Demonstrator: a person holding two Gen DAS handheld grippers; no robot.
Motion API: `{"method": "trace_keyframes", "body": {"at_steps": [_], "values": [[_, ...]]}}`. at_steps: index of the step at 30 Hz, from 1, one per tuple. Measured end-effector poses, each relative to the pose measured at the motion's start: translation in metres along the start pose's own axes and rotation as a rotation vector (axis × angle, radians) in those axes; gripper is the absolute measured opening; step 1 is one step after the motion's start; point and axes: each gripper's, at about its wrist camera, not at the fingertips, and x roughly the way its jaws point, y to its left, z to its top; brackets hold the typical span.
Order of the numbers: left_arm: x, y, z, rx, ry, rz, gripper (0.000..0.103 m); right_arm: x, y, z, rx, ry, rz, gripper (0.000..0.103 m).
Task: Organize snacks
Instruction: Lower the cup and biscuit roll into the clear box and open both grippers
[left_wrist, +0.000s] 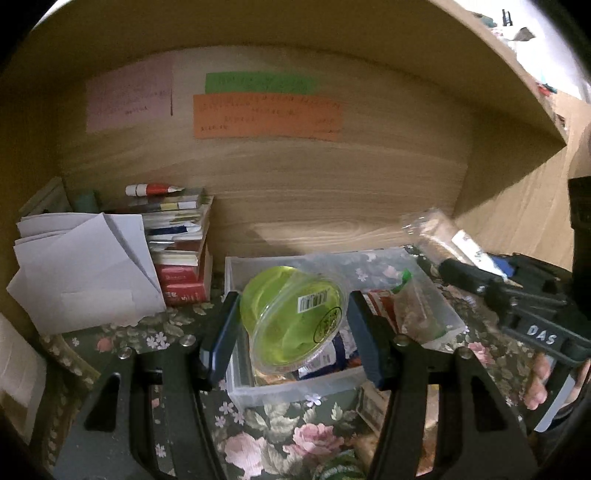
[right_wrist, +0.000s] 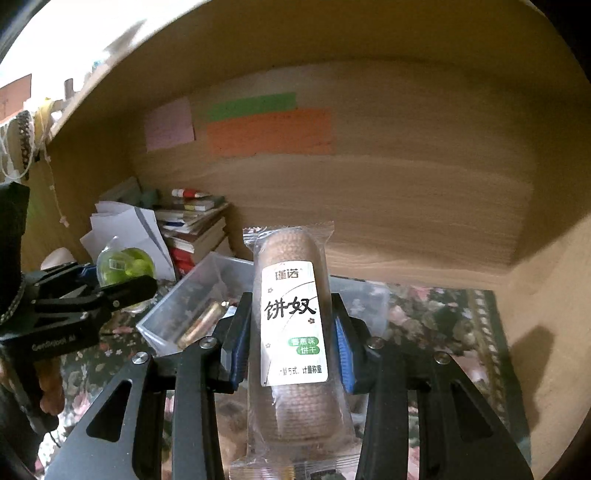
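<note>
Over the bin: left tool (left_wrist: 291, 317) clamps jelly cup (left_wrist: 295, 317), tilted, likely for dropping into bin (left_wrist: 295, 387).
Right tool (right_wrist: 291, 343): clamps biscuit pack (right_wrist: 291, 317) lengthwise, above the bin's near-right corner, likely next in.

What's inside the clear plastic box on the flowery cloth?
The clear box holds a few snack packets, one red and white, and a golden wrapped piece. The green jelly cup, held above by the left gripper, covers the rest.
</note>
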Motion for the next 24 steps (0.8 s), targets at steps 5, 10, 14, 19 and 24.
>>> {"method": "trace_keyframes", "body": {"at_steps": [5, 10, 14, 19, 24], "values": [[0.023, 0.004, -0.001, -0.001, 0.035, 0.004, 0.058, 0.031, -0.001, 0.000, 0.003, 0.060, 0.014, 0.036], [0.049, 0.007, -0.006, 0.003, 0.085, 0.008, 0.058, 0.053, -0.005, -0.004, -0.003, 0.125, 0.013, 0.036], [0.065, 0.009, -0.011, -0.014, 0.113, 0.025, 0.058, 0.066, -0.006, -0.010, -0.015, 0.161, 0.011, 0.036], [0.078, 0.008, -0.016, -0.012, 0.140, 0.044, 0.058, 0.078, -0.005, -0.015, -0.026, 0.191, 0.018, 0.036], [0.068, -0.001, -0.016, 0.018, 0.105, 0.050, 0.063, 0.071, -0.008, -0.012, -0.007, 0.164, 0.025, 0.036]]}}
